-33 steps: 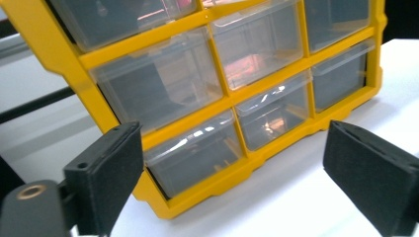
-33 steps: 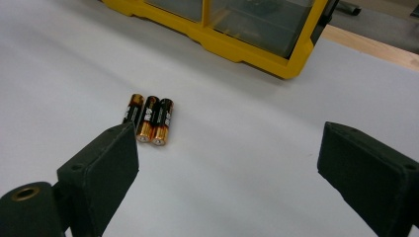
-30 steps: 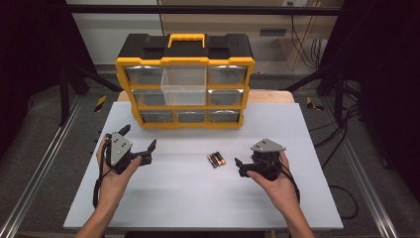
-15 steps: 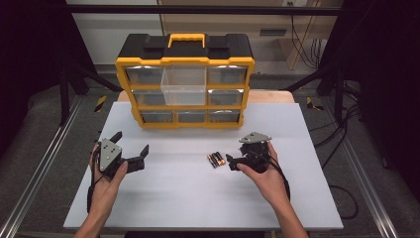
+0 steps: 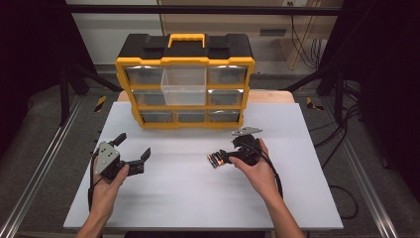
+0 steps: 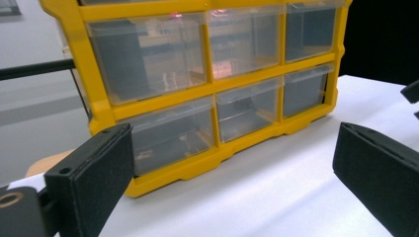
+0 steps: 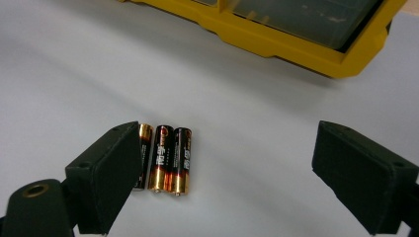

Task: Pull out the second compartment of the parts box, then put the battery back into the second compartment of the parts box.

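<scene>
Right gripper [image 7: 225,173], jaws wide, hovers just short of 3 black-and-gold cylindrical batteries [image 7: 163,158] lying side by side on the white tabletop [image 7: 247,123], lower left of its view. Nothing is grasped yet; the pickup and any stowing in the yellow plastic drawer organiser [image 5: 185,82] look undone. Left gripper [image 6: 232,182] is wide open too.

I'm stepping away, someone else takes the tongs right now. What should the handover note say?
Right tongs: open, low over the table, at the three batteries, nothing gripped.
Left tongs: open, empty, facing the yellow organizer.
Batteries lie side by side on the white table, in front of the organizer.
One upper-middle drawer is pulled out.
Done: nothing picked up.
Left: probably grasp the batteries and stow them, likely in that drawer.
</scene>
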`<action>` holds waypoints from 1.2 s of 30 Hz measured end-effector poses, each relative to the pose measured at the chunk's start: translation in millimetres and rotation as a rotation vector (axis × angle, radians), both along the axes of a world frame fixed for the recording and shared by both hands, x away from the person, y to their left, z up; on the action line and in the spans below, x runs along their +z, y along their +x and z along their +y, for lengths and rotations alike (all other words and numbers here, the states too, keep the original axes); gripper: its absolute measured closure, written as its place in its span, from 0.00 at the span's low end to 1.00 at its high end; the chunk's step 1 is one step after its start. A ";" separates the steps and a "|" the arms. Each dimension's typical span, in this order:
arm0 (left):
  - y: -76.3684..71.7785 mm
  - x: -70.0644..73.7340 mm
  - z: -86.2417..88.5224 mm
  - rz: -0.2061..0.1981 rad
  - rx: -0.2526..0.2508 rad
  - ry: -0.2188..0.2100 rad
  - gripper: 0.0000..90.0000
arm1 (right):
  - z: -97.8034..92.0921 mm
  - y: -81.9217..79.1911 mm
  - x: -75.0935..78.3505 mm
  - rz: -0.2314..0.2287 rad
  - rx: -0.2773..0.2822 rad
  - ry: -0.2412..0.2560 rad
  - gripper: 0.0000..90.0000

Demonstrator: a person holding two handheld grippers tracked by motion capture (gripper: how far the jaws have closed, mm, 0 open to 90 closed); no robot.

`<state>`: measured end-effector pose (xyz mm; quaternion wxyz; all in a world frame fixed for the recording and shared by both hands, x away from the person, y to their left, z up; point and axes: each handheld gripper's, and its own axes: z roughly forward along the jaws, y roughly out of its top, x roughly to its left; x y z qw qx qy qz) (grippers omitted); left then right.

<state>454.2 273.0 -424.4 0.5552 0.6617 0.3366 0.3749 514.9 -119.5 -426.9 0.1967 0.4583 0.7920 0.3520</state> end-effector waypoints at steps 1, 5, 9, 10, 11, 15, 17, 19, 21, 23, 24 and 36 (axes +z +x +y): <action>-0.3 0.1 1.2 -0.003 0.002 -0.003 0.02 | 1.9 1.0 -0.5 0.004 0.000 0.001 0.14; -0.6 -1.8 4.6 0.005 0.003 -0.004 0.03 | 9.3 5.6 -3.9 0.021 0.011 -0.013 0.16; -1.9 -2.1 7.0 -0.004 0.002 -0.010 0.03 | 11.9 6.0 -8.1 0.012 0.018 -0.032 0.17; -2.4 -1.6 7.8 -0.011 0.003 -0.011 0.03 | 12.9 4.5 -8.3 0.026 0.021 -0.027 0.17; -2.7 -1.2 8.6 -0.015 0.004 -0.012 0.03 | 12.8 3.3 -8.6 0.027 0.023 -0.021 0.17; -2.5 -1.6 11.3 -0.014 0.003 -0.034 0.04 | 12.8 -1.3 -10.4 0.022 0.027 -0.027 0.18; -2.5 -1.7 11.6 -0.012 0.001 -0.042 0.04 | 12.3 -3.3 -10.9 0.024 0.026 -0.026 0.18; -2.9 -1.8 11.5 -0.015 -0.003 -0.047 0.04 | 12.0 -4.9 -11.0 0.025 0.026 -0.017 0.18; -3.1 -1.7 11.5 -0.016 -0.011 -0.047 0.04 | 12.0 -5.1 -11.3 0.019 0.026 -0.021 0.19; -3.9 -1.4 11.7 -0.023 -0.012 -0.047 0.04 | 12.5 -5.0 -11.4 0.019 0.027 -0.020 0.20; -4.3 -1.2 11.6 -0.027 -0.010 -0.049 0.04 | 12.5 -5.0 -11.3 0.021 0.027 -0.018 0.20; -4.7 -2.6 11.8 -0.025 -0.005 -0.069 0.04 | 11.7 -6.9 -10.7 0.023 0.024 -0.014 0.31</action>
